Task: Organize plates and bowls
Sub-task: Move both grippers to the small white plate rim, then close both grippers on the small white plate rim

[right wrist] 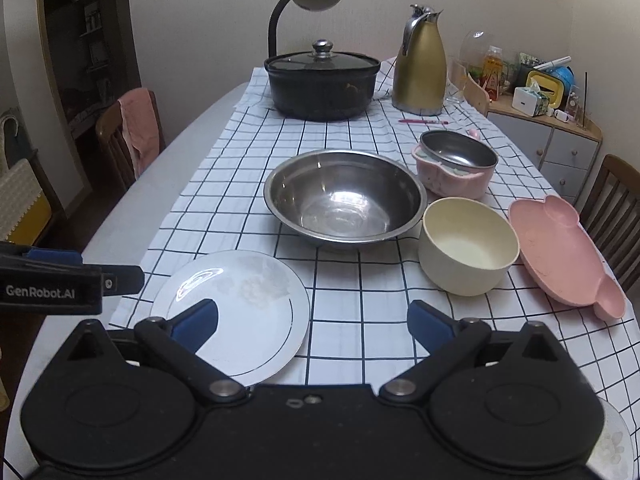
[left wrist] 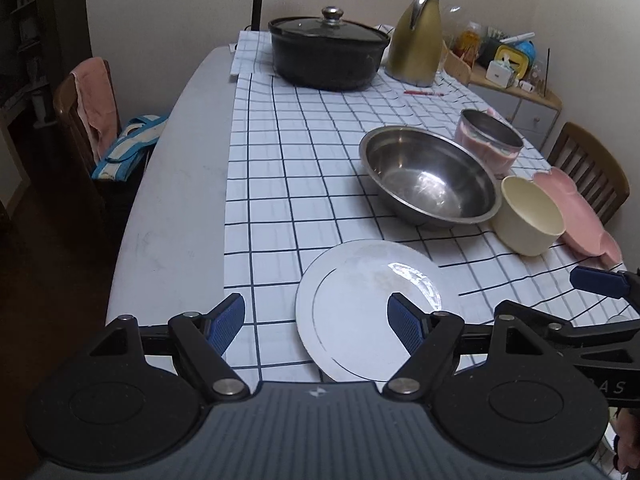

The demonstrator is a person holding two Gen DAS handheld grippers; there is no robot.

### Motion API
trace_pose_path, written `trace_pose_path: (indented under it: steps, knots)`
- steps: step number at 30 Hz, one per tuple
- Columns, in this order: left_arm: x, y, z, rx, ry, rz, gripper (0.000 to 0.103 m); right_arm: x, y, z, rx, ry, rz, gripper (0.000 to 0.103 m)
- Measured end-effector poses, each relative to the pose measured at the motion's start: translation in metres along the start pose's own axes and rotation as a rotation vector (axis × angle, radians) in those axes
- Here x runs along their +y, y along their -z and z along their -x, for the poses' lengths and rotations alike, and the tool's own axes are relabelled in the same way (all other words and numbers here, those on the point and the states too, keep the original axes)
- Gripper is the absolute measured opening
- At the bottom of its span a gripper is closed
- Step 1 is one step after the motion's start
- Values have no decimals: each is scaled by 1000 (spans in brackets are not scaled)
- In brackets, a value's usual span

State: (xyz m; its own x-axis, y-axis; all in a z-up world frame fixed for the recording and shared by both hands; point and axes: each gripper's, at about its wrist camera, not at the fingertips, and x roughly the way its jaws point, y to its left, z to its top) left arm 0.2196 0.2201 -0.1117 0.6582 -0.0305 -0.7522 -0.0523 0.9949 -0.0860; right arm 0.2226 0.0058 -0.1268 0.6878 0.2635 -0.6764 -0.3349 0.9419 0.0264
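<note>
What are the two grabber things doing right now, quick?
Left gripper: fingers open, holding nothing, above the white plate.
Right gripper: fingers open, holding nothing.

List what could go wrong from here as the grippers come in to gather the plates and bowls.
1. The white plate lies flat on the checked cloth; an open left gripper could pinch cloth instead of its thin rim.
2. The cream bowl sits close to the steel bowl and pink bear plate; the right gripper may knock them.

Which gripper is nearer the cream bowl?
Right. The right gripper sits just short of the cream bowl; the left gripper hovers farther left, over the white plate.
</note>
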Motion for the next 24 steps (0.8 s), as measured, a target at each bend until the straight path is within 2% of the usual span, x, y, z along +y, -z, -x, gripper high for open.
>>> trace_pose_path:
  steps: [5,9,14,19,20,22,24]
  knots:
    - [5,1,-22,34,-7,-14,78,1,-1,-17,39,-9,2,97]
    - [13,2,-42,89,-8,17,78,-1,0,-34,91,-13,-18,93]
    - [19,0,-61,130,26,39,78,-4,0,-54,141,-17,-35,80]
    - [20,-1,-71,156,49,40,77,-11,-1,-75,213,-60,-85,70]
    - [21,-1,-72,161,49,42,76,-12,-1,-79,226,-73,-94,67]
    - [22,-2,-77,177,53,48,64,-13,0,-84,247,-87,-107,58]
    - [24,-2,-80,189,53,61,60,-15,0,-90,267,-102,-126,53]
